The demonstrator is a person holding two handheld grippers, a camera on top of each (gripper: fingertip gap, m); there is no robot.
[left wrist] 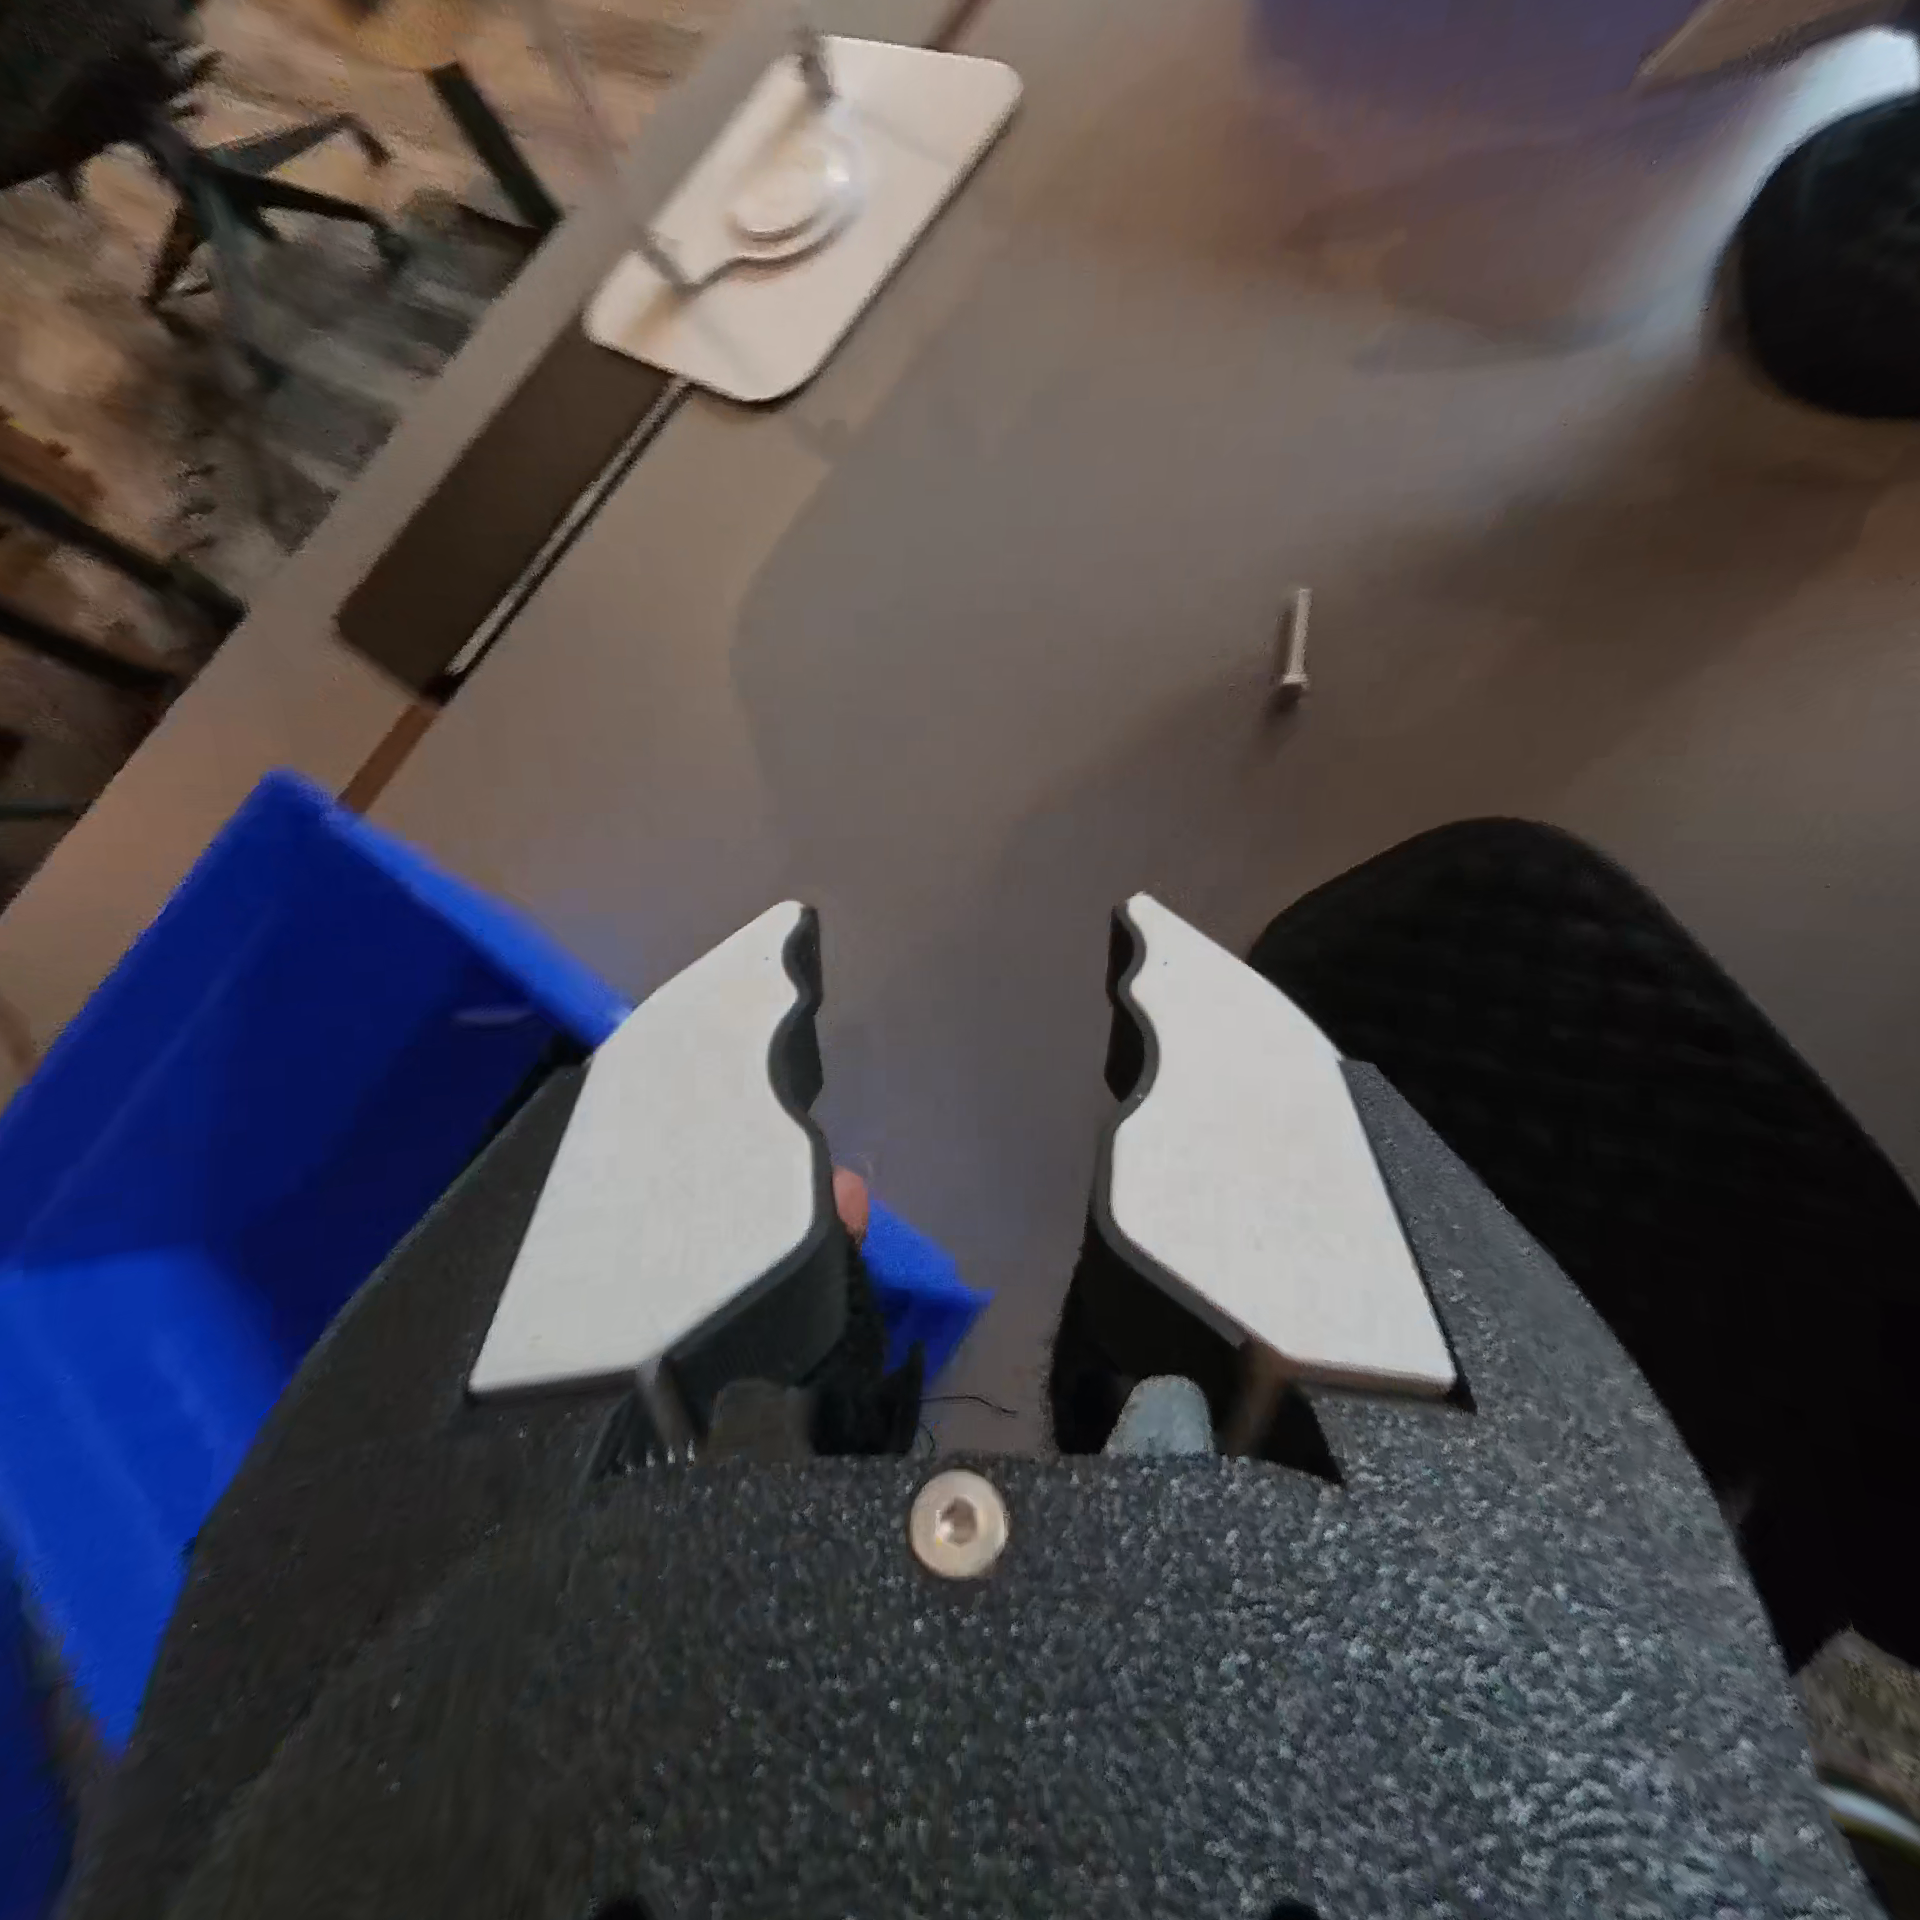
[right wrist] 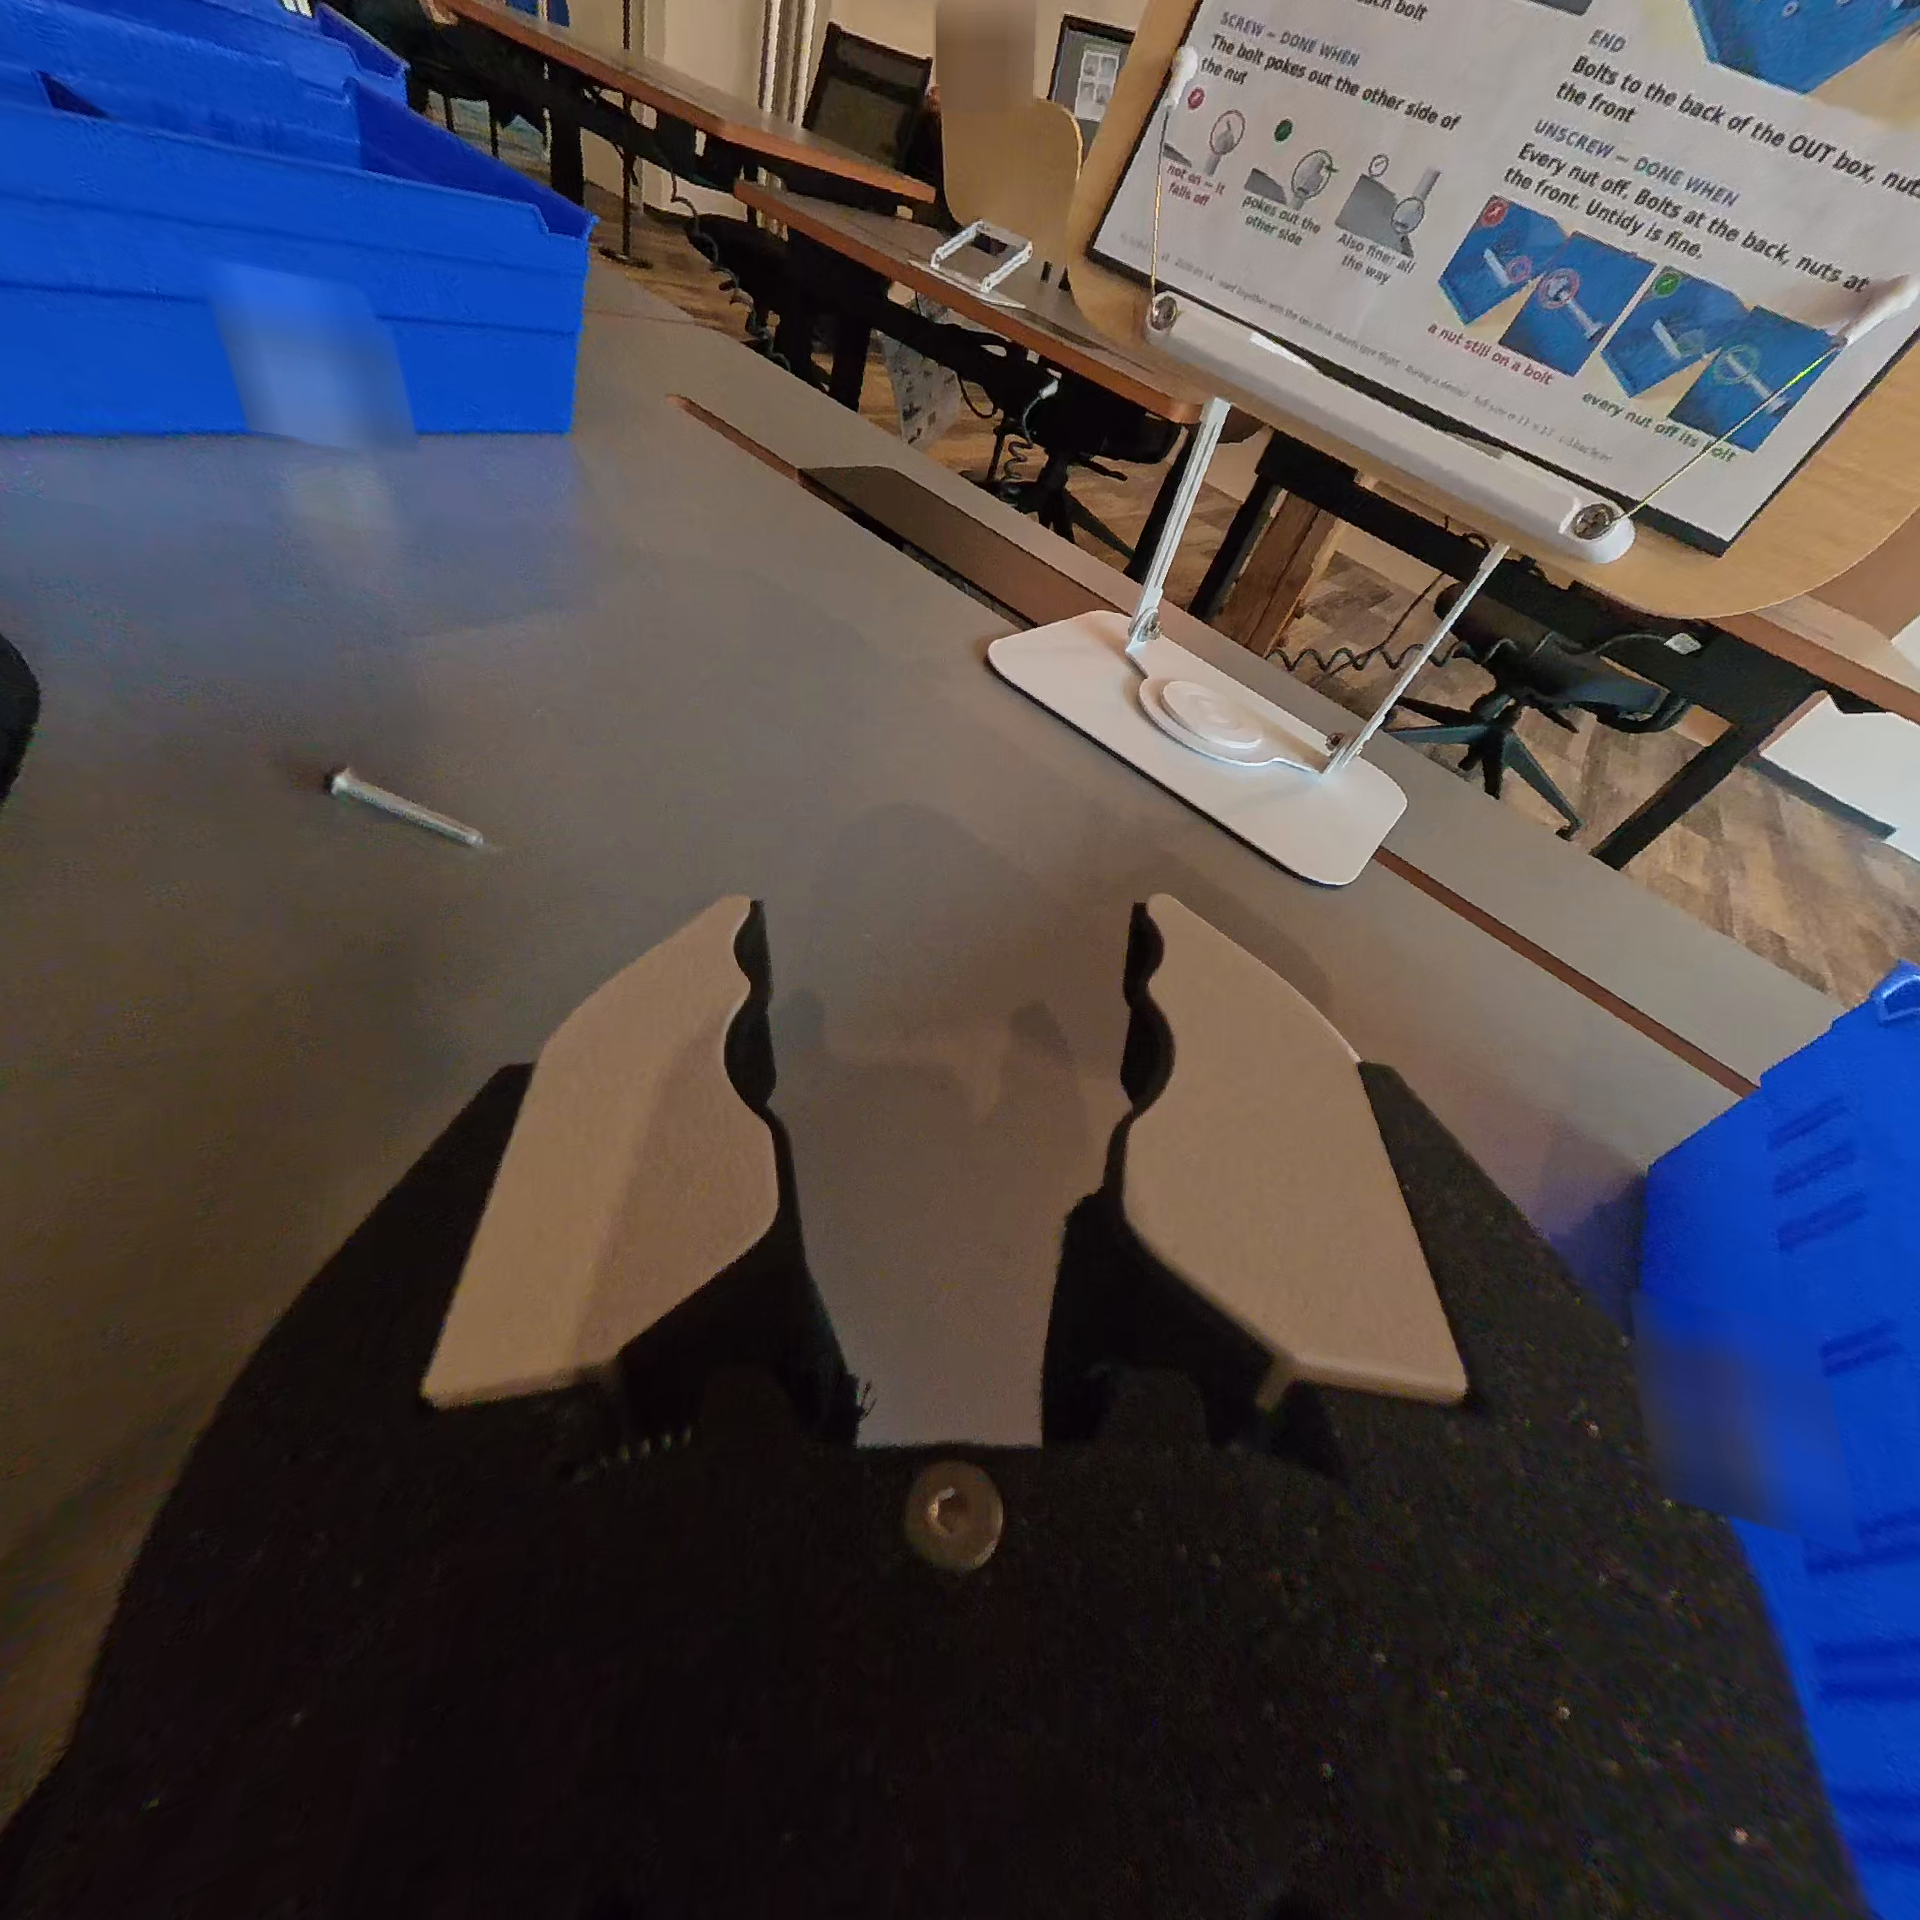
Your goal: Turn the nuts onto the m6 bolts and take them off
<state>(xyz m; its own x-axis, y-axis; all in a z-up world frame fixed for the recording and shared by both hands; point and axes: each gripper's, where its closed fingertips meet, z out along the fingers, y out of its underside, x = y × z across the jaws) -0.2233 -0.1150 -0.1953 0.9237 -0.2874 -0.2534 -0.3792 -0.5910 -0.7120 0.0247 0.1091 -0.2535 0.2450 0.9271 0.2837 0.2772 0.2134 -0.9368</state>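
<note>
The left gripper (left wrist: 964, 935) hangs above the grey table (left wrist: 987, 644), tipped steeply downward so its own view looks almost straight at the tabletop. Its two pale fingers (left wrist: 686, 1143) stand well apart with only bare table showing between them; nothing is in the grasp. A blue bin (left wrist: 208, 1091) sits at about 9 o'clock of the fingers, partly under the left one, and a black rounded shape (left wrist: 1558, 1091) lies at 3 o'clock, too dark to identify. The bolt (left wrist: 1291, 649) lies flat on the table at roughly 1 o'clock of the fingertips, apart from them.

The right gripper (right wrist: 948, 925) is held lower and flatter, looking across the table toward its far edge. Its fingers (right wrist: 1278, 1143) are also spread wide and grip nothing; the table surface fills the gap. In this view the bolt (right wrist: 405, 808) lies at 10 o'clock of the fingertips, head toward the left. Blue bins (right wrist: 281, 239) are stacked at 11 o'clock, another blue bin (right wrist: 1808, 1299) at 3 o'clock, and a white stand (right wrist: 1195, 727) carrying an instruction sheet (right wrist: 1507, 208) at 1 o'clock. No nut is visible in either view.
</note>
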